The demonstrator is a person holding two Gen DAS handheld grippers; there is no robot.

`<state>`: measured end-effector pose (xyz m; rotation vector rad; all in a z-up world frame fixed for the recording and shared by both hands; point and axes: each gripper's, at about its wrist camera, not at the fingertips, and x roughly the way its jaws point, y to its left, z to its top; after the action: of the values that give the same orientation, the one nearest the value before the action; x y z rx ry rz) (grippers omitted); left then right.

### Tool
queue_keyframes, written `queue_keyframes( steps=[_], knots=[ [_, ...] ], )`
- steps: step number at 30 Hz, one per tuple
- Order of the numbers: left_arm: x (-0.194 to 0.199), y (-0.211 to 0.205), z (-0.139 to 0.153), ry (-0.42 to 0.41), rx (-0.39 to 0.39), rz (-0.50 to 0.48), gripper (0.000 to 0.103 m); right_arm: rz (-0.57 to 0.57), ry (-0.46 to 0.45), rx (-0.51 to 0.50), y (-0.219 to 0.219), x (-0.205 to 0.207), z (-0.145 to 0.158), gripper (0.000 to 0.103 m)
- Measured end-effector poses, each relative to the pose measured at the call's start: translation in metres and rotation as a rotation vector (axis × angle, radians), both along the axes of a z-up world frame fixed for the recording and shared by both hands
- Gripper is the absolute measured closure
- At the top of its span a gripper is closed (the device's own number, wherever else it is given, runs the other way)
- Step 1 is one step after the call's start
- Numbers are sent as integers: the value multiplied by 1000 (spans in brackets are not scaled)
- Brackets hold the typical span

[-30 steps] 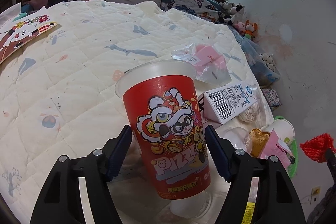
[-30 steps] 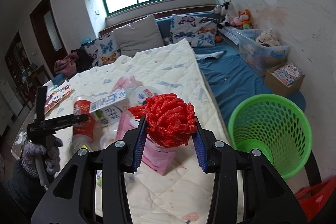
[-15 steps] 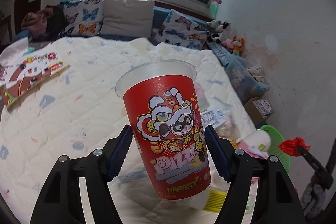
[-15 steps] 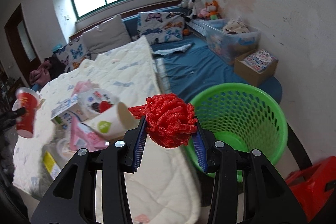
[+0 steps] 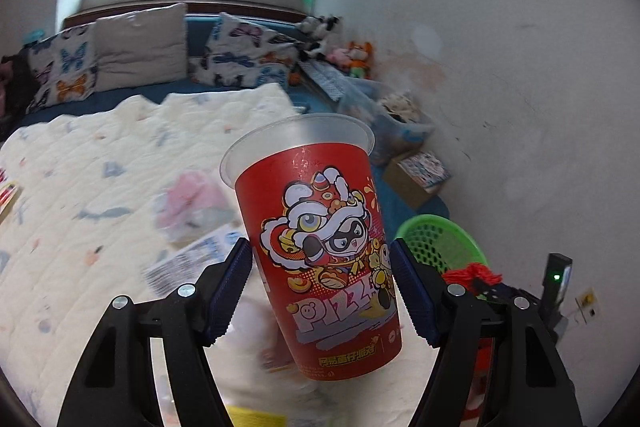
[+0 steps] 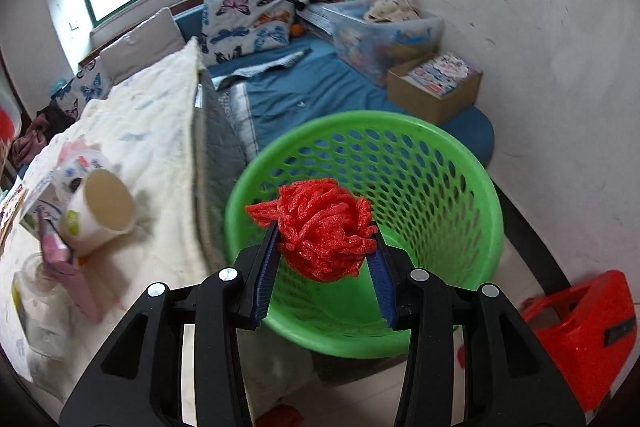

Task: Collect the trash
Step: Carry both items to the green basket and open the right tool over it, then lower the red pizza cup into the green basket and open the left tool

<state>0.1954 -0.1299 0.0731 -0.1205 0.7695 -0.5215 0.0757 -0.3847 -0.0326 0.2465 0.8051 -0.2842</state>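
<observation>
My left gripper (image 5: 320,287) is shut on a red paper cup (image 5: 320,247) with a cartoon lion print, held upright in the air above the quilted bed. My right gripper (image 6: 324,259) is shut on a red foam net ball (image 6: 324,227) and holds it over the near rim of the green mesh basket (image 6: 420,167). The basket also shows in the left wrist view (image 5: 440,243), low right, with the red ball (image 5: 472,273) at its rim. More trash lies on the bed: a white paper cup (image 6: 100,215) on its side and a pink packet (image 6: 68,267).
The cream quilt (image 6: 152,131) covers the bed left of the basket. A red box (image 6: 584,327) stands on the floor at right. A cardboard box (image 6: 436,87) and a clear storage bin (image 6: 384,27) sit against the far wall. Blurred wrappers (image 5: 192,211) lie on the quilt.
Both grippers have swung right toward the basket. The red ball went from above the bed edge to over the basket. The cup has risen and turned toward the basket side.
</observation>
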Motion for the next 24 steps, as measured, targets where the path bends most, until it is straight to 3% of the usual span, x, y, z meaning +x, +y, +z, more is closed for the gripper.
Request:
queue_keyframes(
  steps=[13,24],
  knots=[
    [19,-158,-14,41,89,-238,35,-55,10,75,-47,-15,-22,41],
    [28,-252,-61,142,218,-345,34,-58,-16,38,-53,-44,-14,33]
  ],
)
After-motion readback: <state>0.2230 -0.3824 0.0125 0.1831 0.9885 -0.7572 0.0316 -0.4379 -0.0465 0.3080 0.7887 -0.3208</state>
